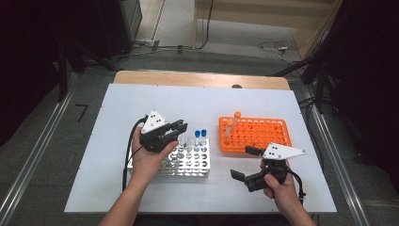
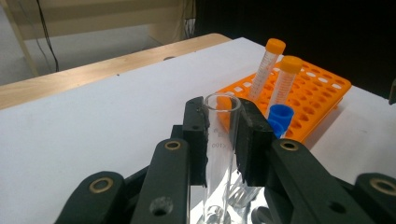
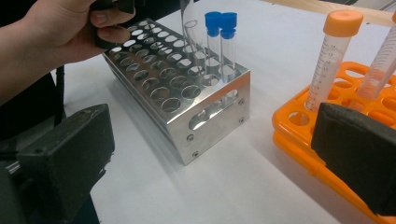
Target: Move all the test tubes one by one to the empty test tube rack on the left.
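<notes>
Left gripper (image 2: 219, 140) closed on a clear glass test tube (image 2: 219, 154) over the metal rack (image 1: 188, 162), near the blue-capped tubes (image 1: 201, 136); probably light, slippery, fragile, so better gripped gently near the rim; right gripper (image 1: 247, 165) wide open, empty.

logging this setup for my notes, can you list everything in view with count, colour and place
open glass tube: one, clear, uncapped, held in the left gripper's jaws over the metal rack
blue-capped tubes: two, clear with blue caps, standing at the metal rack's far right corner
metal rack: one, silver, left half of the table
orange-capped tubes: two, clear with orange caps, leaning in the orange rack
orange rack: one, orange, right half of the table
table: one, white top
left gripper: one, black, shut on the tube
right gripper: one, black, jaws open, in front of the orange rack
</notes>
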Demonstrator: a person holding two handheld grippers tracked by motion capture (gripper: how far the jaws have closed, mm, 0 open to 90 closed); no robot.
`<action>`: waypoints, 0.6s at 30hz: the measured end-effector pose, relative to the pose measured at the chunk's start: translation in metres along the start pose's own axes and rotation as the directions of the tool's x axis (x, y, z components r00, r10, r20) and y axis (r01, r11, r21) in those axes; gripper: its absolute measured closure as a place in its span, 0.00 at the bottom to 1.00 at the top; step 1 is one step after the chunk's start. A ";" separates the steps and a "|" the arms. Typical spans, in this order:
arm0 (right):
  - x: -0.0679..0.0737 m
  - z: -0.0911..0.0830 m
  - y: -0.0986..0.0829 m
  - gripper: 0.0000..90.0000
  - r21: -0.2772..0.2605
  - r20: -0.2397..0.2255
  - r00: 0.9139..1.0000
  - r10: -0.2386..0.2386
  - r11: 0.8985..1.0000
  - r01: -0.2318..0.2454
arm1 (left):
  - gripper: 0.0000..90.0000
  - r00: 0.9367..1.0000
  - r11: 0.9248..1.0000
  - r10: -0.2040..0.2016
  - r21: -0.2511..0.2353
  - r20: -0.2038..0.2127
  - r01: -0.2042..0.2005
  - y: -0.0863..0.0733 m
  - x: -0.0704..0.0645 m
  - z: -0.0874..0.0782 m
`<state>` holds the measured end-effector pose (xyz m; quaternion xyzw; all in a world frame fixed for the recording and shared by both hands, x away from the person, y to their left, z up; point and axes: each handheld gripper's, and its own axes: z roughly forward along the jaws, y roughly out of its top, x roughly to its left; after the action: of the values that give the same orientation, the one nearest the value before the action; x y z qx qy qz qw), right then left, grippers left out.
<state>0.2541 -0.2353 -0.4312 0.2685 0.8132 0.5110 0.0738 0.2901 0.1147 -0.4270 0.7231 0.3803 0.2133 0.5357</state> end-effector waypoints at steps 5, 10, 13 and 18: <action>-0.001 0.001 0.000 0.00 0.001 0.001 1.000 0.001 1.000 -0.001 | 0.84 0.999 1.000 0.020 0.025 -0.025 -0.019 -0.002 -0.004 0.000; -0.001 0.005 0.001 0.00 0.010 0.000 1.000 -0.001 1.000 0.001 | 0.84 1.000 0.996 0.018 0.090 -0.022 -0.016 -0.006 -0.006 0.004; -0.001 0.007 0.001 0.00 0.012 0.000 1.000 -0.004 1.000 0.004 | 0.84 1.000 0.993 -0.001 0.115 -0.020 0.003 -0.007 -0.006 0.004; -0.002 0.008 0.003 0.00 0.008 0.001 1.000 -0.005 1.000 0.005 | 0.81 1.000 0.993 0.000 0.121 -0.031 0.004 -0.008 -0.007 0.001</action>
<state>0.2600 -0.2292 -0.4323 0.2671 0.8160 0.5073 0.0741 0.2839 0.1094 -0.4346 0.7505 0.4014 0.2003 0.4853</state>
